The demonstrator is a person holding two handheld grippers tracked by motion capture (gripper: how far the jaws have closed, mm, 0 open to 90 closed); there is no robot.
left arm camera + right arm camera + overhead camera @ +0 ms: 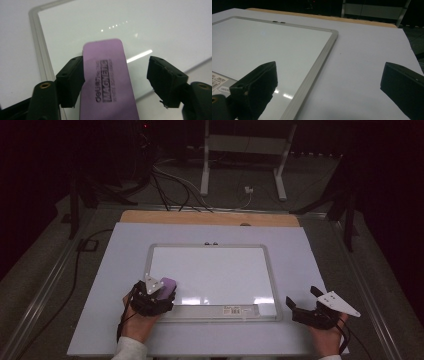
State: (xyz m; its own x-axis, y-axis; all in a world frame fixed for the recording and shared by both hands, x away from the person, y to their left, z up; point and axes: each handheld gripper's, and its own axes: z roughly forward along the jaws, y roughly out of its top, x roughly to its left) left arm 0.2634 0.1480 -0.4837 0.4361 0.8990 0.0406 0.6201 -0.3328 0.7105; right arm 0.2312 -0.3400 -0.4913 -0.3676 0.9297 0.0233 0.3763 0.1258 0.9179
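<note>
Near the front-left corner of the whiteboard [212, 279], which lies flat mid-worktop [100, 285], sits a purple magnetic eraser [107, 80], long axis running away from the person. Left tool [159, 296] is around it: in the left gripper view one pad touches the eraser's side, the other stands clear with a visible gap, so about half open, no squeeze, nothing really held. Right tool [300, 306] hovers over bare worktop past the board's front-right corner, jaws wide apart, nothing between them. Handling guess: eraser looks light, rigid plastic shell, smooth top with printed lettering, probably felt underneath; magnet likely makes it cling to the board, so expect some stick on lift-off, peel or slide rather than pull straight up. Best hold is across the two long sides near mid-length, pads flat on the edges; smooth sides could slip if pinched near the rounded end. Board surface is glossy, shows ceiling glare, looks clean.
</note>
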